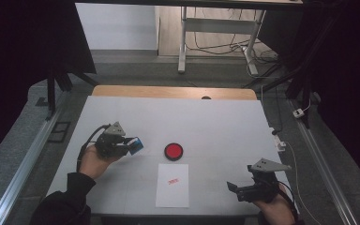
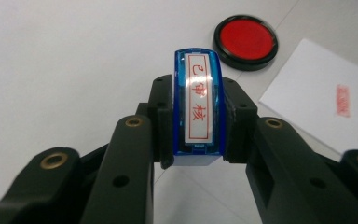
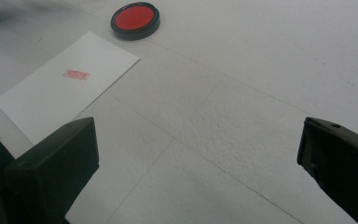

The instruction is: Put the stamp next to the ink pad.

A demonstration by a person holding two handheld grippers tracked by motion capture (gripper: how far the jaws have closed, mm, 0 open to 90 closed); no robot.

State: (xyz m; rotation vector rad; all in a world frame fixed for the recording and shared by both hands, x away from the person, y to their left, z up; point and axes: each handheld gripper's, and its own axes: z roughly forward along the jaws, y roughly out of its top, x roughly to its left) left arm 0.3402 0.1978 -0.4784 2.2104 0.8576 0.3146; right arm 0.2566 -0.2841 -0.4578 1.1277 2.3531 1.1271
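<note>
left gripper (image 1: 130, 145): jaws clamped on blue stamp (image 2: 198, 105), held above the table (image 1: 215, 122) left of the ink pad | stamp: long axis runs along the jaws, toward the ink pad | right gripper (image 1: 236, 188): jaws wide apart, nothing between | ink pad (image 1: 173, 151): round black case, lid off, red pad inside | paper (image 1: 172, 185): red imprint, just beside the pad

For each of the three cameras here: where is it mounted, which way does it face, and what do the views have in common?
High view: fixed above the person's side, facing forward and down on the table; forearms, left gripper and right gripper enter from below.
Left gripper view: rides the left gripper, looking along its jaws shut on the blue stamp.
Right gripper view: rides the right gripper, looking over the table between its open jaws.
Shared: all three show the red ink pad and the stamped paper.
</note>
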